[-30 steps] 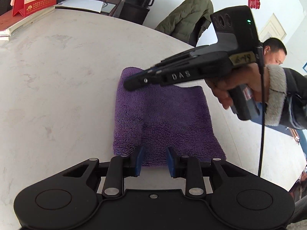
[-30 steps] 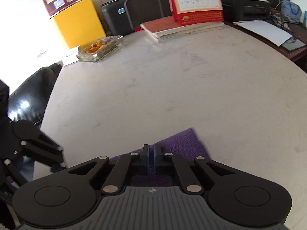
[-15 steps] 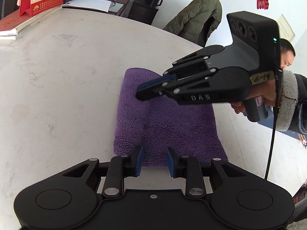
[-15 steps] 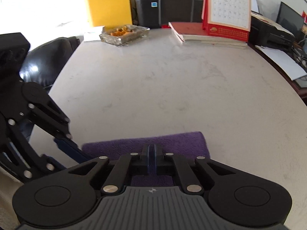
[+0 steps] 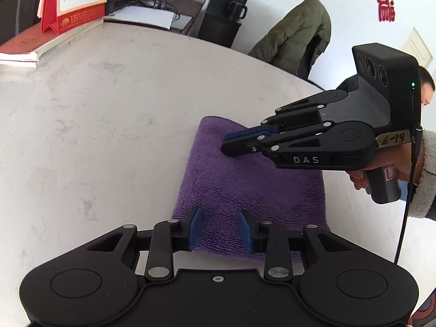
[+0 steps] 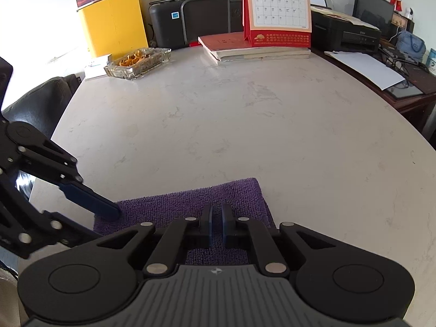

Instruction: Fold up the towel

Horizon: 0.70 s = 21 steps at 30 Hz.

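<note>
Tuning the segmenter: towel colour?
Purple towel, plain terry, no pattern. Clearest in the left wrist view.

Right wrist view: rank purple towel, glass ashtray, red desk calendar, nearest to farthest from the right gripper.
1. Purple towel: directly under the right gripper.
2. Glass ashtray: far left of the table.
3. Red desk calendar: far edge, on books, about as far as the ashtray; too close to call.

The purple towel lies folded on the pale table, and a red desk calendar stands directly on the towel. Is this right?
Not quite. The purple towel does lie folded on the pale table, but the right wrist view shows the red desk calendar standing on a stack of books at the far edge, apart from the towel.
</note>
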Motion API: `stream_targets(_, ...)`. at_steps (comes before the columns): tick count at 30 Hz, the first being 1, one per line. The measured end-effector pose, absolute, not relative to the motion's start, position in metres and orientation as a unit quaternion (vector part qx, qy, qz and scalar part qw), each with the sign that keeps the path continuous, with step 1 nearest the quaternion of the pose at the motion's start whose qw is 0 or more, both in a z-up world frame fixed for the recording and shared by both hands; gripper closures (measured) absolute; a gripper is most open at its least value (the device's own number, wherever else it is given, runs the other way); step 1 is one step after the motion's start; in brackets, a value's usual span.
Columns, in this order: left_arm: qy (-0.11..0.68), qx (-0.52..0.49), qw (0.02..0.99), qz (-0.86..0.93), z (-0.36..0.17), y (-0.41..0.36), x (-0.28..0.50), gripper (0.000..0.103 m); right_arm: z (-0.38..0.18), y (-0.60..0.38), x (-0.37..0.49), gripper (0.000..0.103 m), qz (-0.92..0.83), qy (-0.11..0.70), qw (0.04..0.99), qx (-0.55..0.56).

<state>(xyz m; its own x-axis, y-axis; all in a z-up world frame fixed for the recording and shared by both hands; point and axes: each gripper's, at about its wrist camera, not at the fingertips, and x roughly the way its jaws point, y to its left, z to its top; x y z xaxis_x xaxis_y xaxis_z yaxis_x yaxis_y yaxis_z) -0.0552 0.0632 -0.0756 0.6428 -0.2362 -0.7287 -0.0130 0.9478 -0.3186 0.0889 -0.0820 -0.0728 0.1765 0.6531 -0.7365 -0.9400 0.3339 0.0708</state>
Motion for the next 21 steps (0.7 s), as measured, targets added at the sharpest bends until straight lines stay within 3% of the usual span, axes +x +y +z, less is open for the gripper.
stream_targets(6, 0.446, -0.132, 0.885, -0.023, -0.072, 0.071, -0.084, 0.077, -0.074, -0.083, 0.089, 0.096, 0.536, 0.351, 0.739, -0.208)
stream_targets(12, 0.423, -0.137, 0.896, -0.015, -0.057, 0.081, -0.100, 0.076, -0.047, -0.089, 0.068, 0.094, 0.537, 0.328, 0.748, -0.212)
stream_targets(15, 0.411, -0.132, 0.902, -0.024, -0.055, 0.080, -0.091, 0.076, -0.035, -0.097, 0.040, 0.094, 0.548, 0.318, 0.739, -0.230)
stream_targets(17, 0.400, -0.128, 0.907, -0.036, -0.054, 0.078, -0.078, 0.076, -0.039, -0.101, 0.022, 0.086, 0.546, 0.321, 0.731, -0.254)
stream_targets(21, 0.402, -0.122, 0.905, -0.064, -0.065, 0.070, -0.044, 0.076, -0.057, -0.105, 0.007, 0.086, 0.531, 0.349, 0.727, -0.260)
